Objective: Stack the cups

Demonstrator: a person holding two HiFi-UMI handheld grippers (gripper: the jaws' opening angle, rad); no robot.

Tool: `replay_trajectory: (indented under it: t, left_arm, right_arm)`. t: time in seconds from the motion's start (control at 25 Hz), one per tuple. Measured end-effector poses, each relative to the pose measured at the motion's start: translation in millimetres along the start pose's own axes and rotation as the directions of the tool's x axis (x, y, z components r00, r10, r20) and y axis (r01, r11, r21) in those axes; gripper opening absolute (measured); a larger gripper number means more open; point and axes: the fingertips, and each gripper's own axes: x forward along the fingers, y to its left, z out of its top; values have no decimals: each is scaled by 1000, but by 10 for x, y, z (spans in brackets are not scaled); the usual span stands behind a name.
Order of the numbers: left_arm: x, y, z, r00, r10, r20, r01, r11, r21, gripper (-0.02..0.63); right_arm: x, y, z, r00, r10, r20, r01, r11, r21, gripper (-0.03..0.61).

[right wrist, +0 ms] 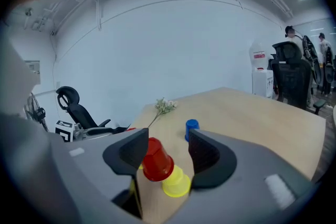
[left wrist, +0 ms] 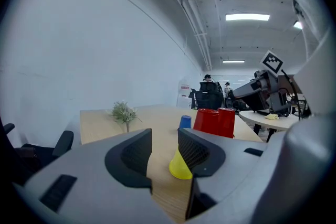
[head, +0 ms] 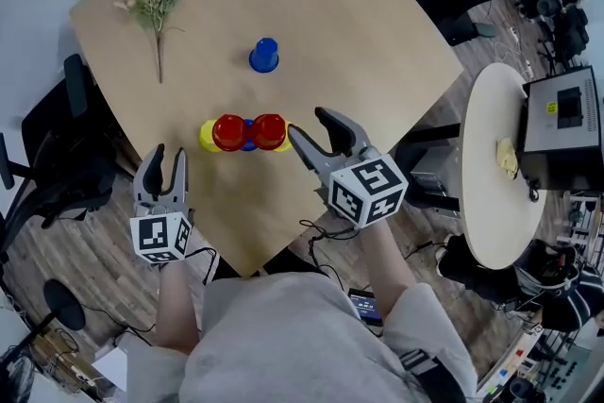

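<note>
On the wooden table a cluster of upturned cups stands: two red cups rest on a lower row of yellow cups with a blue one between them. A lone blue cup stands farther back. My right gripper is open just right of the cluster; in the right gripper view the red cup on a yellow cup shows between its jaws, untouched. My left gripper is open and empty, left of the cluster, with a yellow cup ahead of it.
A sprig of dried flowers lies at the table's far left. Black office chairs stand to the left. A round white table with a box on it is at the right. Both grippers hover near the table's front edge.
</note>
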Motion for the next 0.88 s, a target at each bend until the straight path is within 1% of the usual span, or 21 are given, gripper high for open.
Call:
replay_trajectory:
  t: [0.08,0.2,0.32,0.4,0.48,0.76,0.88]
  left_arm:
    - [6,2,-13,1000,7,2,-7,1000,-2,160]
    - [0,-30,12,1000,3,5,-3,1000,5,143]
    - [-1,-61,40,1000,3,8,-3,1000,12,86]
    - [-1,-50,48,1000,13,5,-13,1000,14,41]
    - [-6,-19,45,1000,27,-3,-27,999,17,13]
    - [-108,114,-39,998,62,-33,-62,998,1,11]
    - [-168,199,-91,995,85,-49,-86,996,-4,11]
  right_arm:
    - [60,-254,76,1000,-2,-11,2,1000,7,249]
    - [291,-556,115,999,17,-31,-16,999,30,247]
    - [618,-754,87,997,46,-63,-45,999,26,238]
    - [854,-832,28,992,72,-102,-71,997,11,238]
    - [1074,-884,-42,985,90,-146,-92,996,-6,238]
    - [1635,-906,-197,962,133,-237,-145,989,-33,239]
    - [1817,-886,-287,949,145,-280,-165,985,-51,259]
